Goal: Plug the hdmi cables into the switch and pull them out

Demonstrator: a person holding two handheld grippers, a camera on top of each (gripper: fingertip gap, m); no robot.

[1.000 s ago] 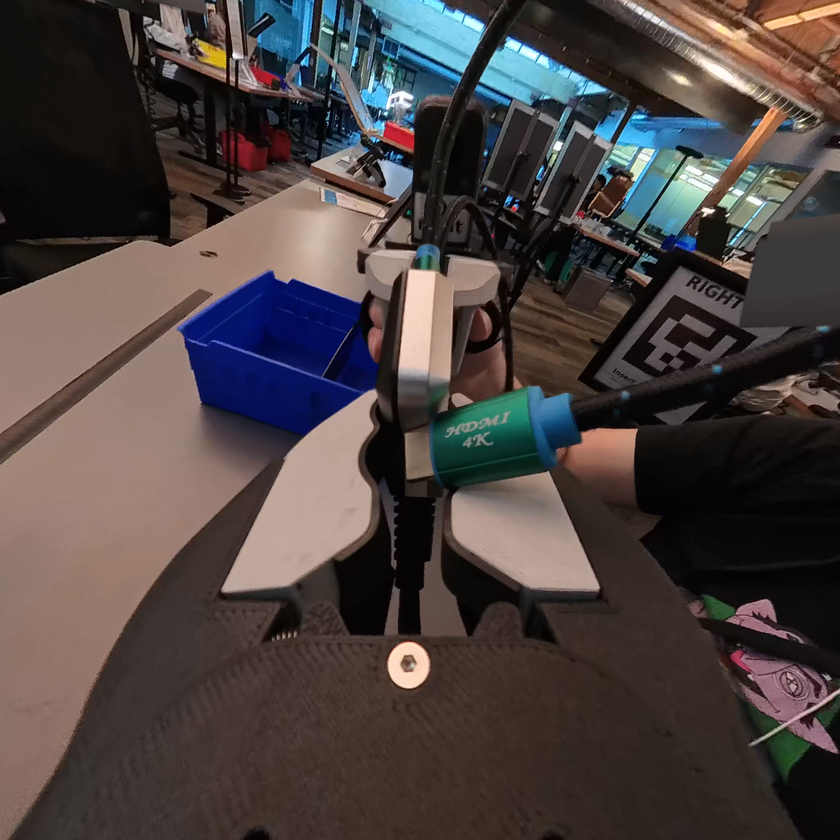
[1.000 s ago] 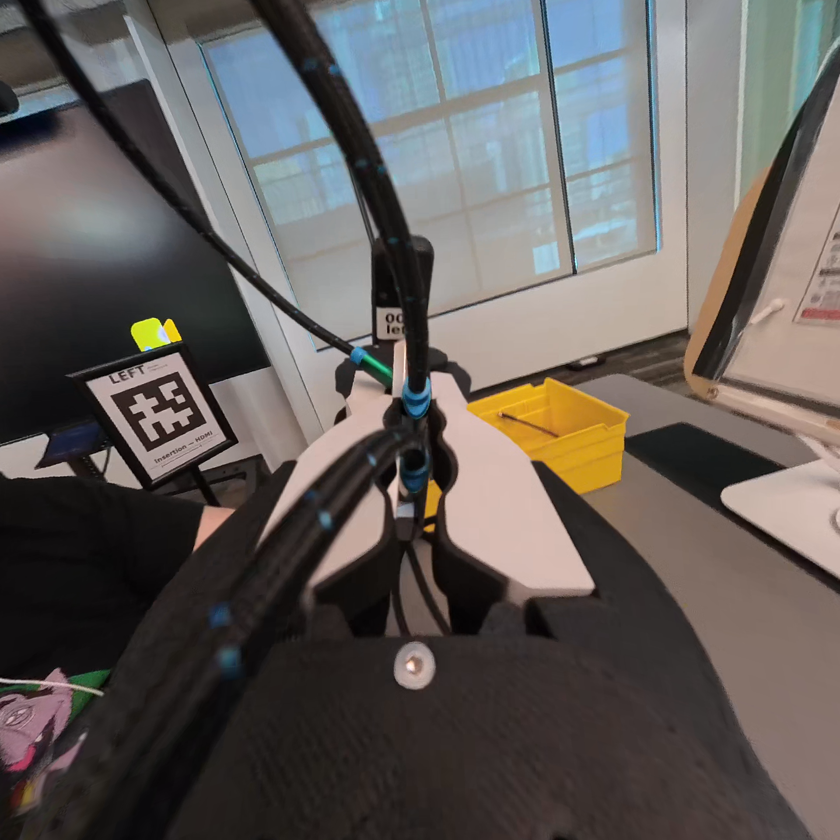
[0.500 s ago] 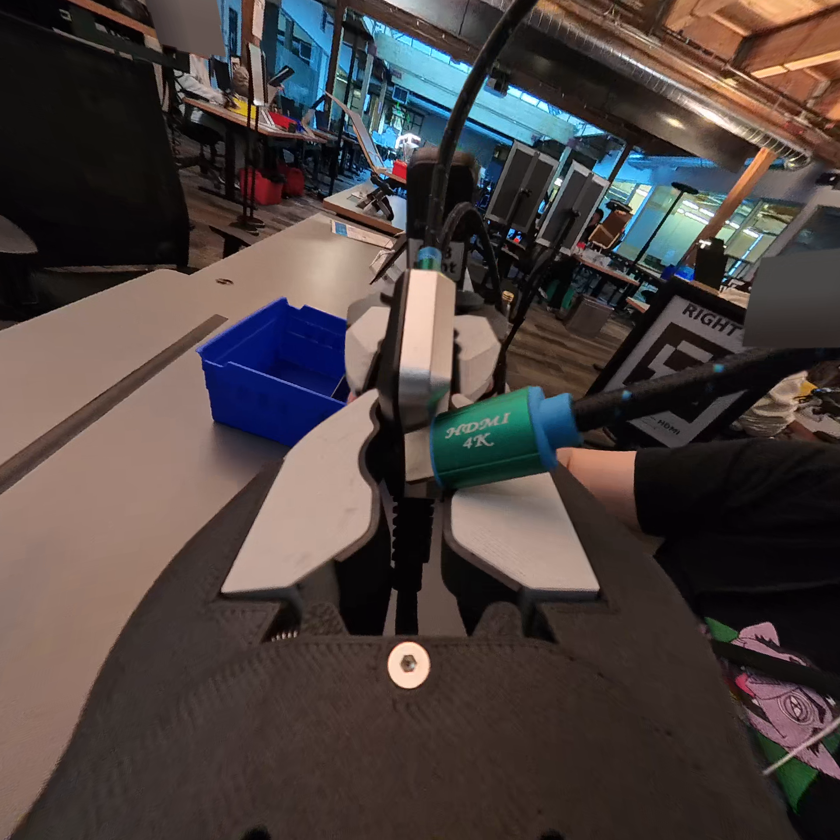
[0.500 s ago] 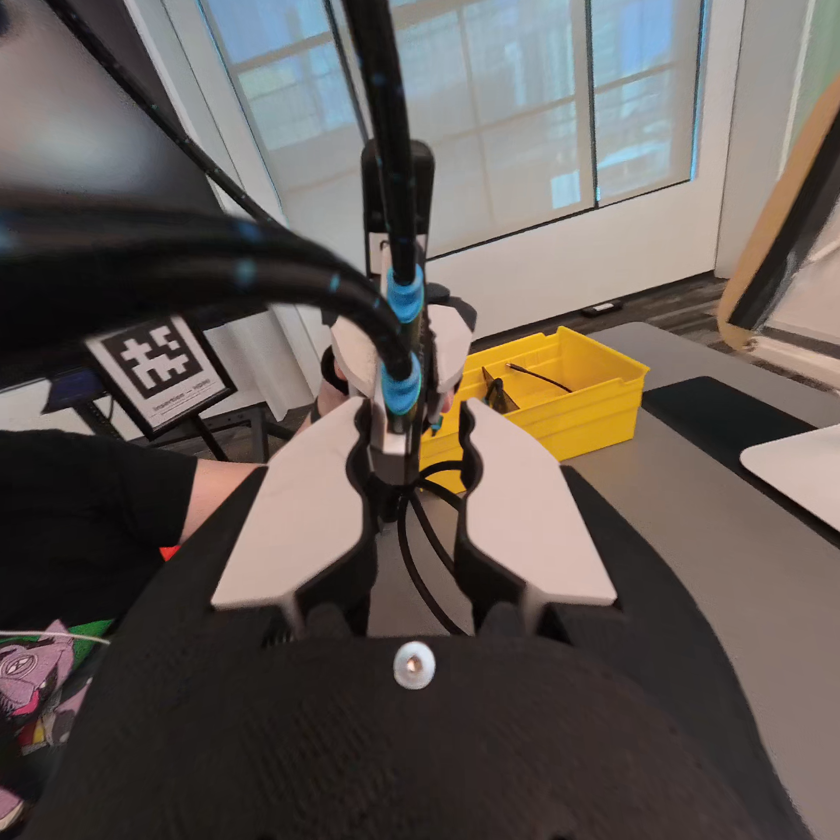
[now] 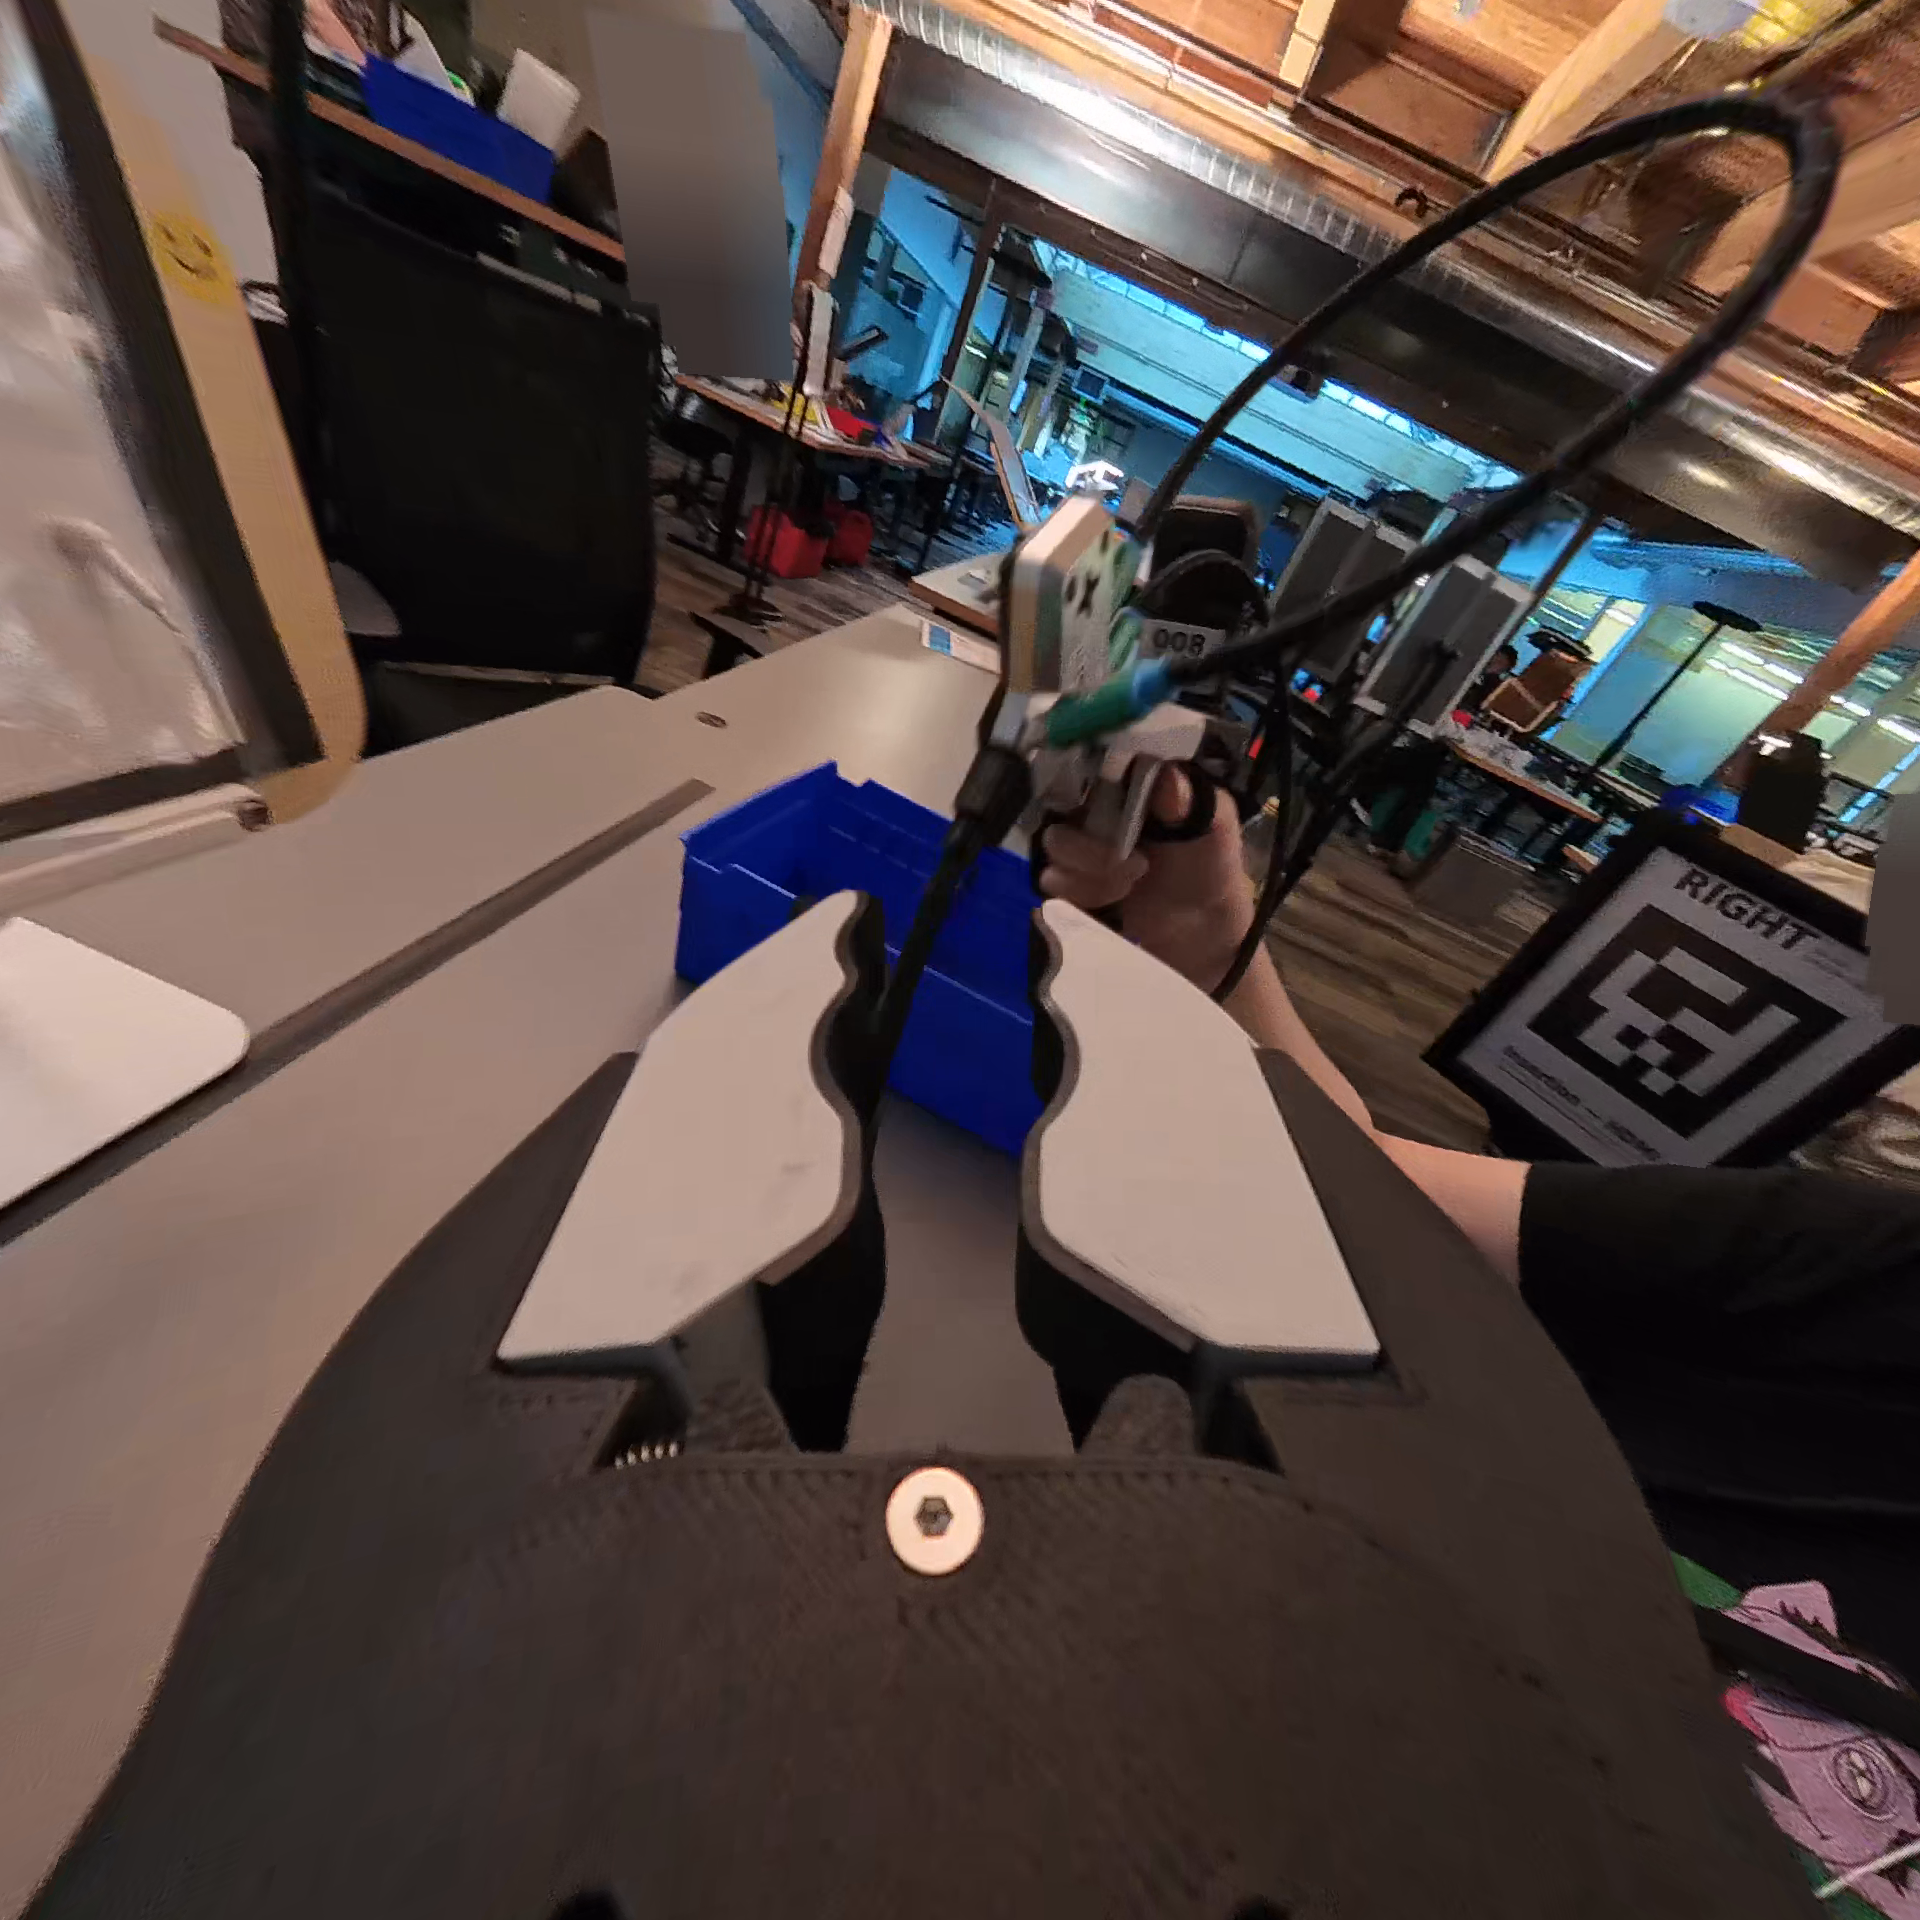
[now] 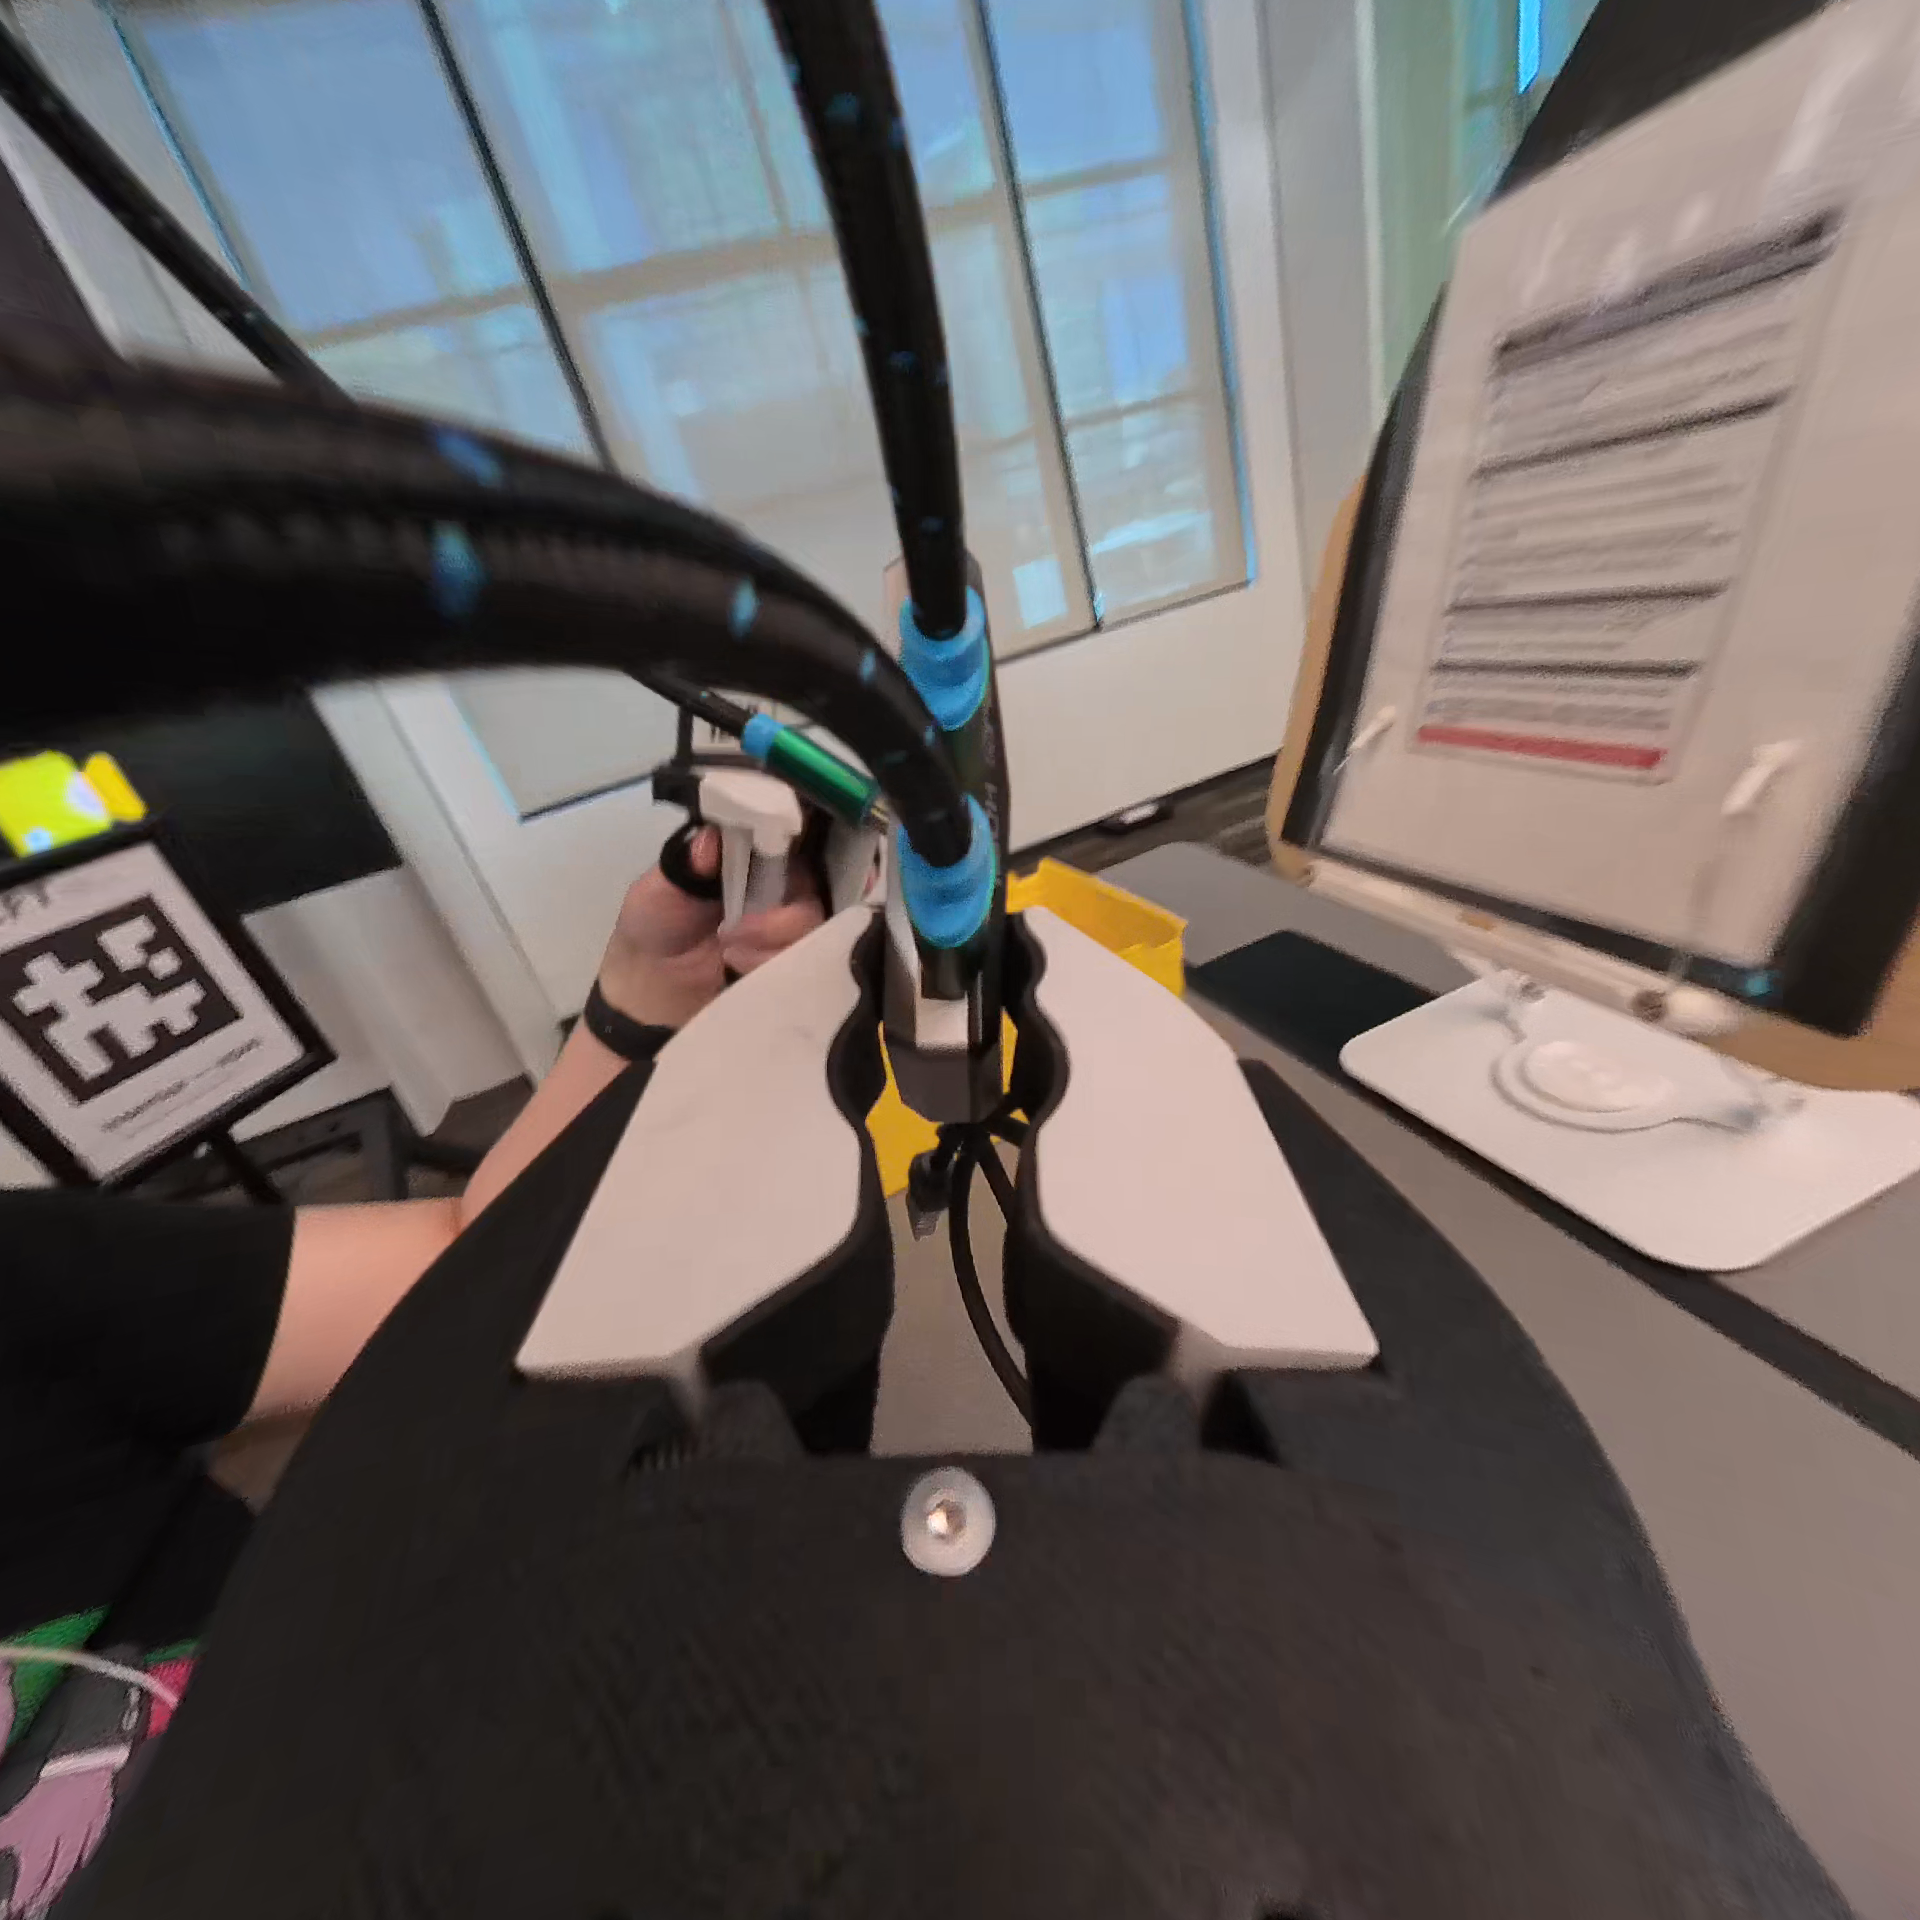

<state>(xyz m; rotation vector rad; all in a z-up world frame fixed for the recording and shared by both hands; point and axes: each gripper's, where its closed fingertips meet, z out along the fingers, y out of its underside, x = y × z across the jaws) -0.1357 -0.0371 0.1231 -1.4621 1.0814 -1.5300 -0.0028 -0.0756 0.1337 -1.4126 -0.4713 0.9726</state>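
The silver switch (image 5: 1049, 603) hangs in the air, held by my right gripper (image 5: 1081, 769), which shows farther off in the left wrist view. A green HDMI plug (image 5: 1091, 712) sticks out of its side. My left gripper (image 5: 951, 914) is open and empty, short of the switch. A thin black cable (image 5: 914, 966) hangs from the switch and passes loosely between the left fingers. In the right wrist view my right gripper (image 6: 940, 935) is shut on the switch (image 6: 920, 1013). Two braided HDMI cables with blue collars (image 6: 940, 665) enter its top. The green plug (image 6: 821, 769) points left towards my left gripper (image 6: 769, 842).
A blue bin (image 5: 831, 862) stands on the grey table (image 5: 312, 987) beyond the left fingers. A yellow bin (image 6: 1101, 914) sits behind the right fingers. A monitor (image 6: 1610, 540) on a white base (image 6: 1621, 1132) stands at the right. Marker signs (image 5: 1683, 1018) stand off the table.
My left gripper has opened, let go of the switch and drawn back. The switch with its plugged cables stays in my right gripper.
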